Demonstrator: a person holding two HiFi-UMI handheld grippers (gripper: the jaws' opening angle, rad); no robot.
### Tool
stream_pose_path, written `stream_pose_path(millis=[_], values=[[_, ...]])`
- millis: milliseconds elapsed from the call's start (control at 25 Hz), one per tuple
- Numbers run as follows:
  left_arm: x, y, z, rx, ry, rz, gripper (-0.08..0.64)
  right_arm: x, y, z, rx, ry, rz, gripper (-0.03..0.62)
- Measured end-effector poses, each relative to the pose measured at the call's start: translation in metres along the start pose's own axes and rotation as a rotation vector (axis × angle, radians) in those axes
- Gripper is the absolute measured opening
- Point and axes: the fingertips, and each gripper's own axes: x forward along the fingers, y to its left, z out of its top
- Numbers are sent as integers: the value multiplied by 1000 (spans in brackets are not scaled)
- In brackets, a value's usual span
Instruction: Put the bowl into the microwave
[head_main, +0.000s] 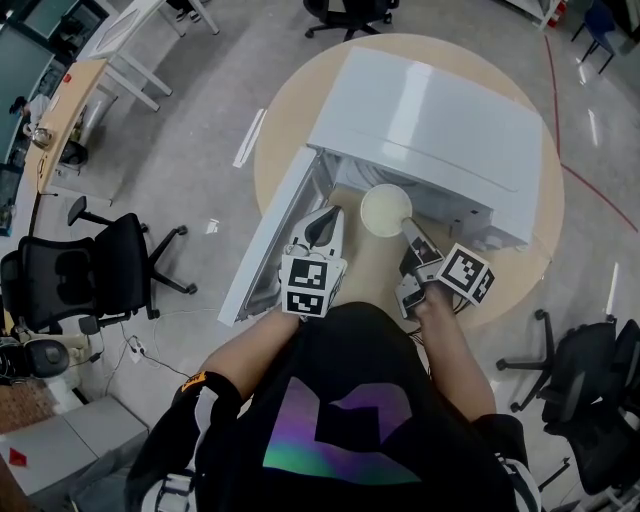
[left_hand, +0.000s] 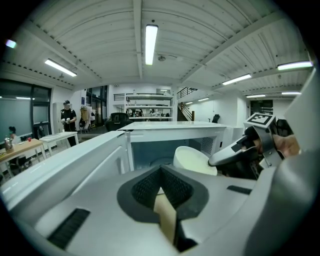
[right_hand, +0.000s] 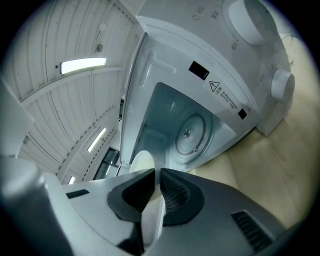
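Note:
A white microwave (head_main: 430, 120) stands on a round wooden table (head_main: 520, 275), its door (head_main: 268, 240) swung open to the left. A cream bowl (head_main: 385, 210) hangs tilted just in front of the open cavity, with my right gripper (head_main: 410, 228) shut on its near rim. In the right gripper view the bowl's rim (right_hand: 150, 220) runs between the pads, and the glass turntable (right_hand: 189, 134) shows inside the cavity. My left gripper (head_main: 325, 222) is shut and empty, close beside the inner face of the door. In the left gripper view the bowl (left_hand: 192, 159) sits right of the cavity (left_hand: 150, 150).
The microwave's control dials (right_hand: 282, 85) are on its right side. Black office chairs stand on the floor at left (head_main: 85, 265) and right (head_main: 590, 380) of the table. Desks (head_main: 70, 95) line the far left. A person (left_hand: 66, 117) stands far back.

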Motion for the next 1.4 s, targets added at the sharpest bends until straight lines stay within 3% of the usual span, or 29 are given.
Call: stream_pose_path(millis=[440, 720, 1400], values=[[10, 2, 15, 17, -31, 6, 46, 2, -3, 12, 4, -41, -24, 46], [28, 1, 13, 63, -3, -7, 46, 13, -12, 19, 20, -43, -48, 46], [72, 0, 18, 76, 46, -55, 46, 40, -27, 44, 59, -145, -109, 46]])
